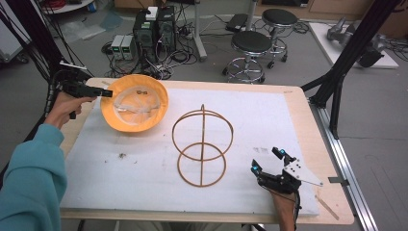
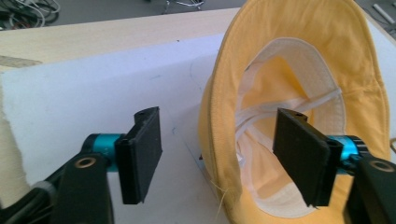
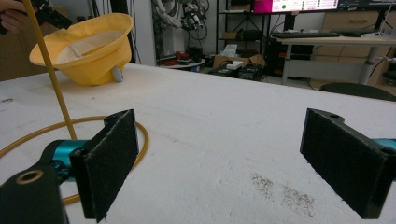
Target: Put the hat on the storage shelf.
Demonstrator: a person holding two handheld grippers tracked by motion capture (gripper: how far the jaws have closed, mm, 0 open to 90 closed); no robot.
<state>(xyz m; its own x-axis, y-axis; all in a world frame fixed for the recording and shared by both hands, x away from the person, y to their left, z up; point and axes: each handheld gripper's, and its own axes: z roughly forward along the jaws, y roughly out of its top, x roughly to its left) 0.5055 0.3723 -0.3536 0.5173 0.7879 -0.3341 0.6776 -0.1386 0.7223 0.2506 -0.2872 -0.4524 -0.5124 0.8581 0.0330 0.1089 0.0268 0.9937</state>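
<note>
The yellow hat lies upside down on the white sheet that covers the table, its hollow crown facing up with pale lining and white straps showing inside. It sits near the sheet's far left corner, well to the left of the wire stand.

The left gripper reaches the hat at its left rim. In the left gripper view the brim stands between the two black jaws: one pad is outside the hat over the sheet, the other is inside the crown over the lining. The jaws stand partly apart, with a gap on either side of the brim, so the pads do not press on the cloth. The hand holding this gripper comes out of a teal sleeve to the left of the hat.

The wire stand is made of two rings joined by thin upright rods and rests on the sheet to the right of the hat.

The right gripper rests on the sheet, to the right of the stand's lower ring and well apart from the hat. Its jaws are spread wide with nothing between them; the right gripper view shows bare sheet in the gap, the stand's ring just behind one pad, and the hat far off.
</note>
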